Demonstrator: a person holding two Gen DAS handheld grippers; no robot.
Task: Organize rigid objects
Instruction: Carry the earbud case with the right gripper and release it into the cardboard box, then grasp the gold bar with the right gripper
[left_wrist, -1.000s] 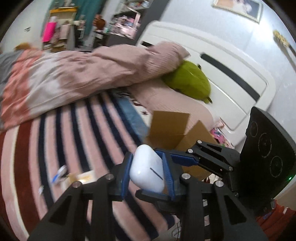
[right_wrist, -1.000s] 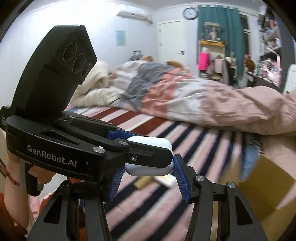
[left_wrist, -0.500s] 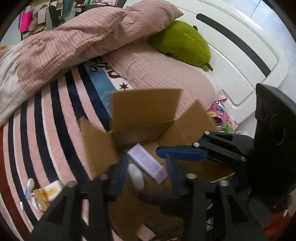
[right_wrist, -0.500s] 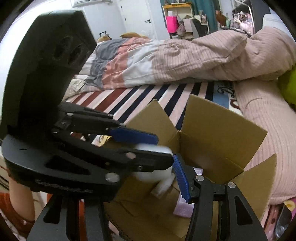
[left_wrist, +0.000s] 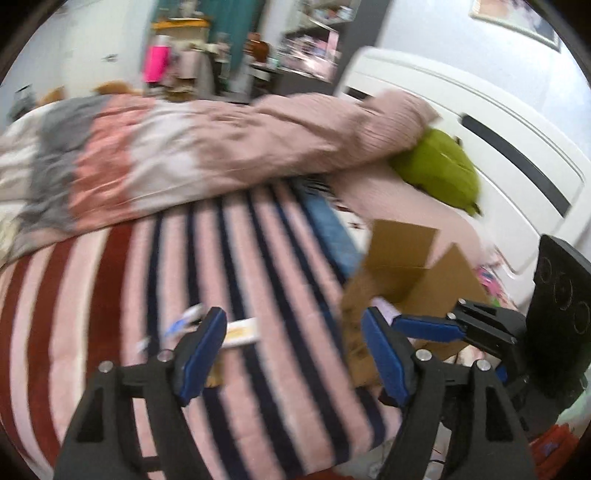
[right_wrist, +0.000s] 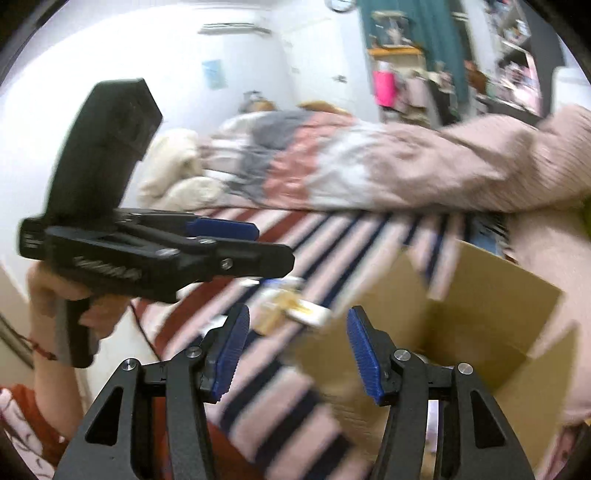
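Bedroom scene; work surface is a bed covered by a striped blanket (left_wrist: 258, 280) in pink, dark blue and red bands. A rumpled pink, white and grey duvet (left_wrist: 192, 162) lies across the far side of it. A green plush toy (left_wrist: 439, 170) rests against the white headboard (left_wrist: 509, 147). Both views are motion-blurred.

Cardboard box (right_wrist: 480, 317): flaps up, standing on the blanket near the headboard end. In the left wrist view it sits to the right of centre, partly behind the right gripper's blue pad. Contents are too blurred to make out.

Left gripper (left_wrist: 293, 354): jaws spread, having just been opening, nothing between the pads. It points down over the striped blanket, beside the box and not above it. The right wrist view shows it from the side, held in the person's left hand (right_wrist: 70, 302).

Right gripper (right_wrist: 297, 349): jaws apart, nothing between the pads. It sits over the near corner of the box, one pad over the blanket and the other over the cardboard.

Loose items (right_wrist: 291, 302): a small cluster still on the blanket, just beside the box on its open-bed side. One is a pale flat packet (left_wrist: 242, 330); a small blue-and-white piece lies close to it. Finer detail cannot be told.
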